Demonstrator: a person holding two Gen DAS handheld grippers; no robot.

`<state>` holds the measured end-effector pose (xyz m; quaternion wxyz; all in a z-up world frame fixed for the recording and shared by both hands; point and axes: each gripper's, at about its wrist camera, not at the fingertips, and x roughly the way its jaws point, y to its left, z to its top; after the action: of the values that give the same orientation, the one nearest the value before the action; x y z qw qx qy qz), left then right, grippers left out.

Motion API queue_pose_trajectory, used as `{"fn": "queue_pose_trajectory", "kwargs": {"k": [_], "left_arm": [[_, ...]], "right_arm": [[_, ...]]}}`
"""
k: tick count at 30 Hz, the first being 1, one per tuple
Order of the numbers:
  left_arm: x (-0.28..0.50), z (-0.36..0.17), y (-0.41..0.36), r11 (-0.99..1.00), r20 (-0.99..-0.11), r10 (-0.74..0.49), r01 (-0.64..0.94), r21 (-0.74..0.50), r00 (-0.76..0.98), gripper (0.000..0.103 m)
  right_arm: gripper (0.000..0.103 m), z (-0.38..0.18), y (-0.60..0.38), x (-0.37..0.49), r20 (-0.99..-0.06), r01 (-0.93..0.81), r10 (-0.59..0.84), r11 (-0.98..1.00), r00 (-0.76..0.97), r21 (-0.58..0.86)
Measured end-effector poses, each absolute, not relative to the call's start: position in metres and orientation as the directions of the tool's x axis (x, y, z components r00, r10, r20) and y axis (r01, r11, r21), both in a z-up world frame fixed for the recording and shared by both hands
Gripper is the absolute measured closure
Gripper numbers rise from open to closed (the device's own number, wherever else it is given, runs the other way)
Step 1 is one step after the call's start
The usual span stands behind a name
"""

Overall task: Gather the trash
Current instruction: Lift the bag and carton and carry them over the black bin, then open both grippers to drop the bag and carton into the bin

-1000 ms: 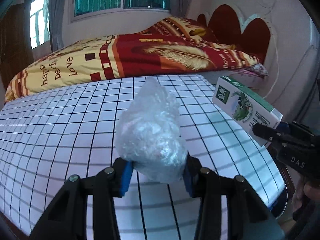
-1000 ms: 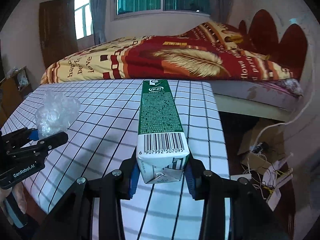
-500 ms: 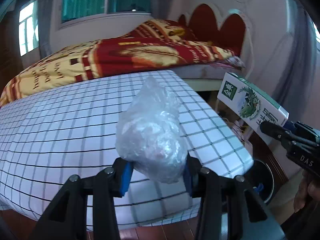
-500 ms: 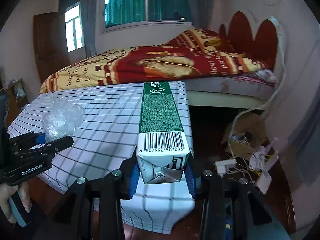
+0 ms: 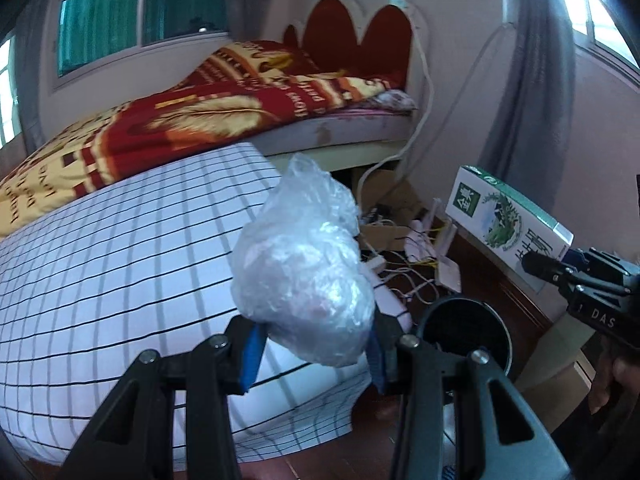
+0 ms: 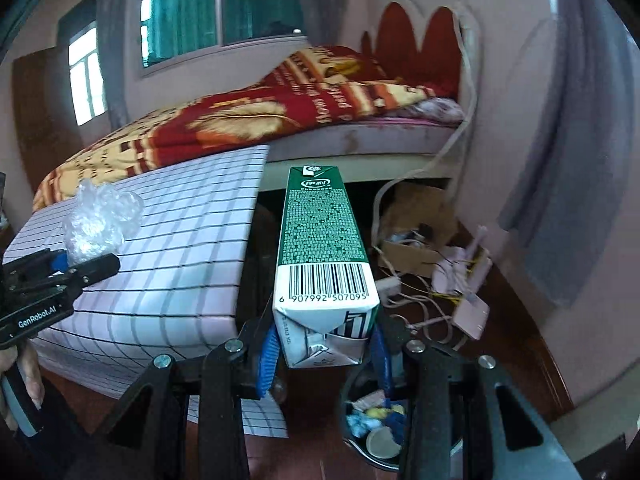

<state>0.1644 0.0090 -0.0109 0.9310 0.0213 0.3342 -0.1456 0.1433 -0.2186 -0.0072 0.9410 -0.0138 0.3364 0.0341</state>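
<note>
My left gripper [image 5: 314,354] is shut on a crumpled clear plastic bag [image 5: 304,276], held above the corner of the checked tablecloth [image 5: 120,272]. My right gripper [image 6: 325,354] is shut on a green and white milk carton [image 6: 324,256], barcode end towards the camera. The carton [image 5: 506,226] and the right gripper [image 5: 560,266] also show at the right of the left wrist view. The bag [image 6: 100,218] and the left gripper [image 6: 76,266] show at the left of the right wrist view. A round black trash bin [image 6: 374,428] with litter inside stands on the floor just below the carton; its rim [image 5: 466,334] lies right of the bag.
A bed with a red and yellow blanket [image 5: 224,116] stands behind the table. Tangled cables, a power strip and a cardboard box [image 6: 416,240] lie on the floor by the pink wall. A grey curtain [image 6: 560,184] hangs at the right. A person's hand [image 6: 24,372] grips the left handle.
Both grippers have swung right, off the table towards its corner and the floor. The bin and the cable clutter have come into view. Both grips are unchanged.
</note>
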Motion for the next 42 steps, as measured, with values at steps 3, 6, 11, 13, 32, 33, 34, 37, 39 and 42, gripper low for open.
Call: {"fn": "queue_pose_trajectory", "kwargs": {"k": [3, 6, 11, 13, 32, 33, 34, 37, 39, 42], "left_arm": [[0.163, -0.013, -0.01, 0.944, -0.631, -0.287, 0.324, -0.059, 0.721, 0.059], [0.161, -0.016, -0.031, 0.931, -0.636, -0.315, 0.361, -0.061, 0.705, 0.059], [0.16, -0.022, -0.066, 0.904, -0.646, -0.365, 0.42, -0.075, 0.67, 0.059], [0.159, -0.027, -0.081, 0.891, -0.654, -0.384, 0.448, -0.077, 0.652, 0.059], [0.163, -0.104, -0.185, 0.78, -0.771, -0.473, 0.609, -0.142, 0.426, 0.059], [0.164, -0.109, -0.188, 0.774, -0.775, -0.478, 0.616, -0.149, 0.413, 0.059], [0.165, -0.113, -0.19, 0.77, -0.778, -0.479, 0.62, -0.151, 0.406, 0.059], [0.17, -0.126, -0.199, 0.762, -0.789, -0.482, 0.627, -0.164, 0.38, 0.059], [0.177, -0.137, -0.205, 0.761, -0.799, -0.485, 0.622, -0.186, 0.355, 0.059], [0.19, -0.16, -0.211, 0.765, -0.832, -0.484, 0.592, -0.253, 0.27, 0.059]], "right_arm": [[0.061, -0.009, -0.239, 0.136, -0.634, -0.036, 0.024, 0.999, 0.773, -0.006], [0.061, -0.013, -0.259, 0.13, -0.638, -0.001, 0.0, 1.0, 0.77, -0.001], [0.061, -0.026, -0.291, 0.119, -0.656, 0.063, -0.043, 0.998, 0.754, 0.007], [0.061, -0.034, -0.303, 0.113, -0.665, 0.087, -0.06, 0.996, 0.744, 0.008], [0.061, -0.117, -0.37, 0.093, -0.778, 0.165, -0.112, 0.986, 0.618, -0.011], [0.061, -0.124, -0.372, 0.093, -0.788, 0.163, -0.11, 0.987, 0.606, -0.012], [0.061, -0.129, -0.373, 0.094, -0.794, 0.161, -0.108, 0.987, 0.598, -0.012], [0.061, -0.145, -0.377, 0.1, -0.815, 0.15, -0.094, 0.989, 0.571, -0.009], [0.061, -0.156, -0.377, 0.108, -0.833, 0.138, -0.083, 0.99, 0.548, -0.009], [0.061, -0.175, -0.376, 0.119, -0.855, 0.103, -0.06, 0.995, 0.515, -0.008]]}}
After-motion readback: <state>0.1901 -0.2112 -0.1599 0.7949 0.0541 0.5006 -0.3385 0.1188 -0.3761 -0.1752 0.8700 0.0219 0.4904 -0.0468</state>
